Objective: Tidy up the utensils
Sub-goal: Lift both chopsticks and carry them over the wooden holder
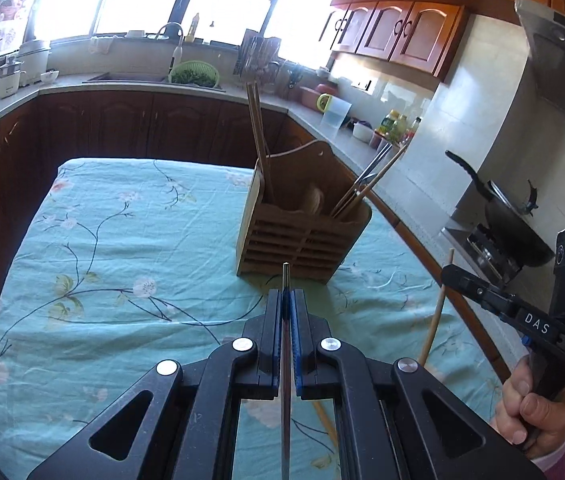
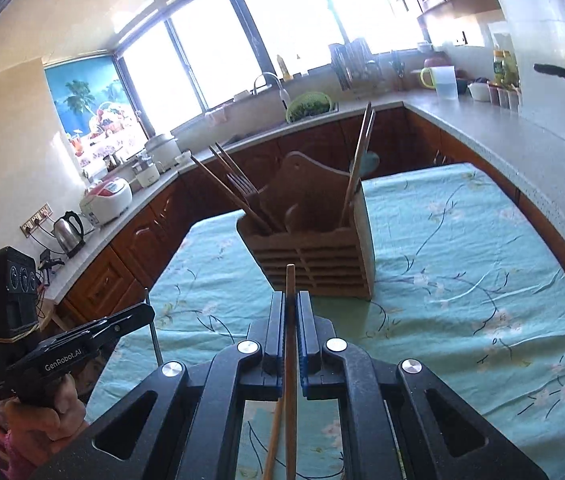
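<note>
A wooden slatted utensil holder [image 1: 302, 236] stands on the floral teal tablecloth [image 1: 122, 240], with chopsticks [image 1: 260, 140] and a fork inside. My left gripper [image 1: 286, 300] is shut on a thin metal utensil [image 1: 285, 280], its tip just short of the holder's front. My right gripper [image 2: 291, 300] is shut on a wooden chopstick [image 2: 290, 320] in front of the holder [image 2: 314, 256]. The right gripper also shows in the left wrist view [image 1: 448, 272], with its chopstick [image 1: 436, 312]. The left gripper shows at the left in the right wrist view [image 2: 146, 312].
Another wooden chopstick [image 2: 272, 440] lies on the cloth under my right gripper. Kitchen counters [image 1: 342, 140] ring the table, with a sink, a green colander [image 1: 194, 74], a pitcher, jars, a rice cooker [image 2: 108, 200] and a kettle [image 2: 68, 232]. A pan [image 1: 518, 220] sits on the stove.
</note>
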### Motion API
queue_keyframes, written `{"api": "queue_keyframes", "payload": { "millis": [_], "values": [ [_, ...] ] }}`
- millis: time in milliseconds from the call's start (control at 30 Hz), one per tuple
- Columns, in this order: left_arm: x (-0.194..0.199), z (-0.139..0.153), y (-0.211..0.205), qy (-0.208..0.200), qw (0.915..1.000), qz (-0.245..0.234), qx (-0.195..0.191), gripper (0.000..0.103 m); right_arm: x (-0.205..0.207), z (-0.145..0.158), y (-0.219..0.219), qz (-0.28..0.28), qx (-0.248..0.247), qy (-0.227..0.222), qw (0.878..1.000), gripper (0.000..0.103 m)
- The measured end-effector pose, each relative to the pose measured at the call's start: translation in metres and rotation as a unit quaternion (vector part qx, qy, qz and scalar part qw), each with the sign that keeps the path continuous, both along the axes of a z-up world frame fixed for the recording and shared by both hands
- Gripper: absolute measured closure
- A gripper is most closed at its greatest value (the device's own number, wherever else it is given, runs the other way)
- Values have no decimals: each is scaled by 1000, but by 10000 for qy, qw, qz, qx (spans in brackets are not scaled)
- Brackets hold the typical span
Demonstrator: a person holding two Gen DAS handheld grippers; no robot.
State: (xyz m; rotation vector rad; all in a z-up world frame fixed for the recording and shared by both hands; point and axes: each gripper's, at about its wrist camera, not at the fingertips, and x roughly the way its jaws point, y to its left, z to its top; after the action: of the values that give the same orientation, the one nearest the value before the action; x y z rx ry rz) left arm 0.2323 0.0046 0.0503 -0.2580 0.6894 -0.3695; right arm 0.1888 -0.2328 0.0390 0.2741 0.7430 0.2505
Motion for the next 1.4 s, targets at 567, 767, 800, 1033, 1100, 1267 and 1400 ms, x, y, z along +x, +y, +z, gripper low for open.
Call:
{"api": "queue_keyframes", "payload": {
  "millis": [567,767,800,1033,1100,1267,1400],
  "values": [
    [-18,30,14,-575,9983,91,-59,101,2,44,-12,-193,4,-602,9980,98],
    [-13,33,12,-691,9975,120,-57,100,3,44,-14,-206,0,-617,9979,98],
    [-11,34,12,-712,9974,126,-55,101,4,45,-14,-210,-3,-626,9978,98],
    [-3,44,11,-938,9954,185,-30,101,12,52,-18,-271,-36,-728,9970,98],
    [1,48,9,-1031,9945,190,-23,101,15,56,-19,-295,-35,-789,9964,98],
    [11,62,8,-1300,9912,240,-66,101,24,74,-24,-388,-63,-1041,9938,98],
    [19,72,8,-1553,9873,311,-115,101,32,93,-28,-497,-108,-1302,9902,98]
  ]
}}
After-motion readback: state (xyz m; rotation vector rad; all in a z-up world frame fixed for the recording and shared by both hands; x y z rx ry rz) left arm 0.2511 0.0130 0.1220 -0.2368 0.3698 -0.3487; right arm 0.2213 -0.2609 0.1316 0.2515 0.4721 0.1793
